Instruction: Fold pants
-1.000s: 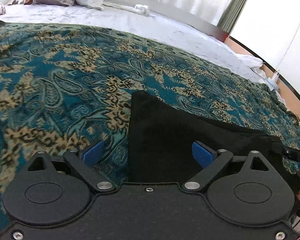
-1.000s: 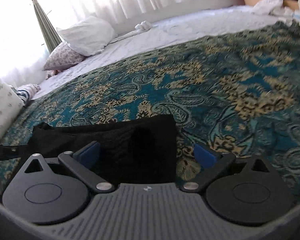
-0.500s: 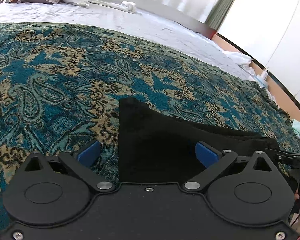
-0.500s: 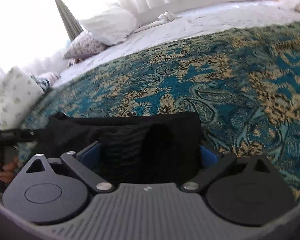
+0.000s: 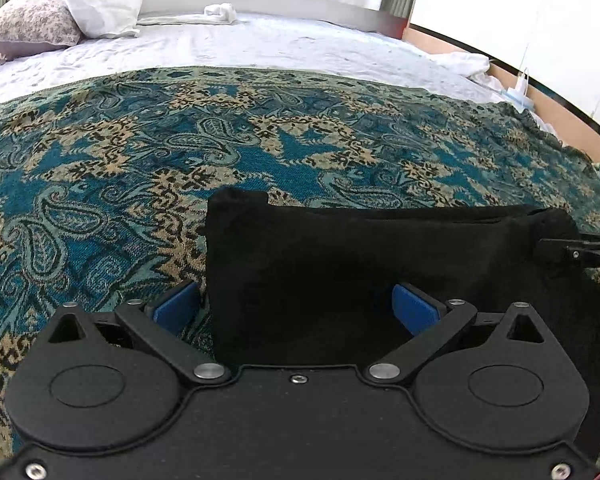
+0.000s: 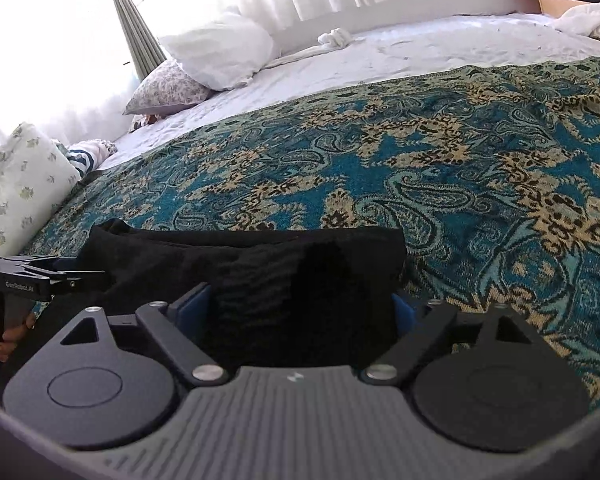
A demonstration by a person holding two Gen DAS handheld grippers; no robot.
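The black pants (image 5: 364, 264) lie folded in a flat rectangle on the teal paisley bedspread (image 5: 180, 152). My left gripper (image 5: 296, 308) is open, its blue pads straddling the near left part of the pants. The pants also show in the right wrist view (image 6: 260, 264). My right gripper (image 6: 300, 308) is open, with its pads either side of the right end of the fold. The right gripper's tip shows at the right edge of the left wrist view (image 5: 572, 252); the left gripper shows at the left edge of the right wrist view (image 6: 40, 276).
White sheet (image 5: 260, 44) and pillows (image 6: 216, 52) lie beyond the bedspread toward the headboard. A floral pillow (image 6: 24, 184) sits at the left bed edge. The bed's right edge and a wall (image 5: 540, 20) are at far right.
Both grippers have swung to face the headboard more squarely and stay open over the pants. The pants now lie as a flatter, squarer rectangle between them.
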